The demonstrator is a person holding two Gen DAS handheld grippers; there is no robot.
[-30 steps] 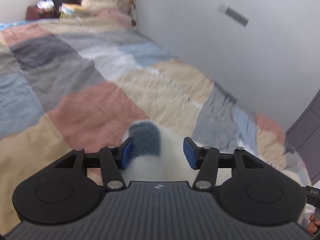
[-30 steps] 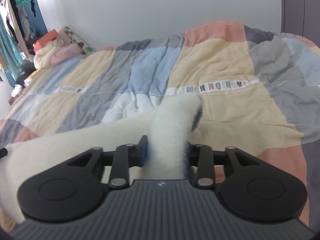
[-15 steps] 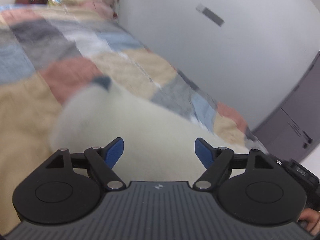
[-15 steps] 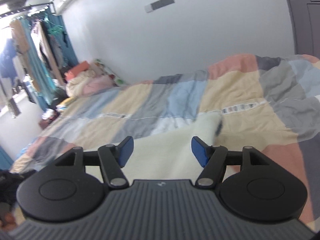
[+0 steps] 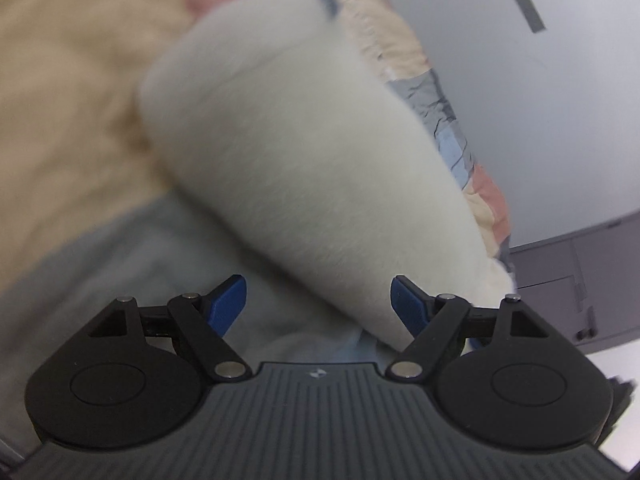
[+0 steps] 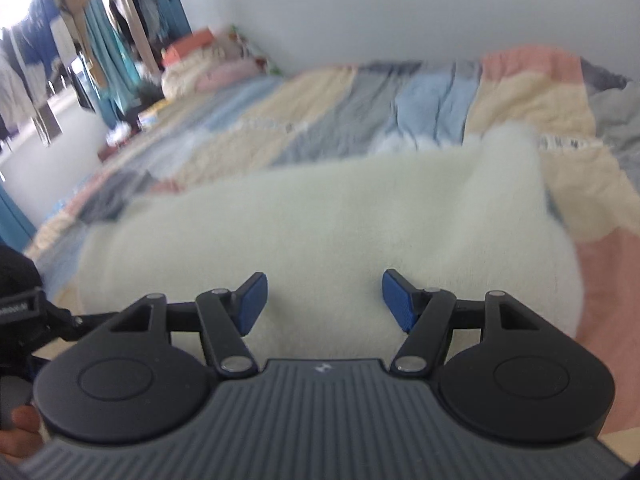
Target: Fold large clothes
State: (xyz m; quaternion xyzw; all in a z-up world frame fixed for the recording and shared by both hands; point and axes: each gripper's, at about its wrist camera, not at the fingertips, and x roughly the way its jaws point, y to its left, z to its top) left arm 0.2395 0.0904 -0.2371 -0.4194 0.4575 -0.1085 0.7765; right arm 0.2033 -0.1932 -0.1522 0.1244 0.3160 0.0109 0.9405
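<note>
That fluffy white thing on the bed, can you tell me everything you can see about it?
The fluffy white garment looks like thick cream fleece. It lies as a long, soft, folded bundle across the patchwork quilt, with a dark bluish trim at its far end in the left wrist view. Its only visible contact is the quilt: both grippers' blue pads are apart and grip nothing.

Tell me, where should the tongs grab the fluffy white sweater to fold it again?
Probably at the near edge of the fluffy white sweater, coming from in front and slightly above. It lies in a long flat band across the patchwork quilt, and that edge sits just ahead of the right tongs, whose jaws stand open and empty.
</note>
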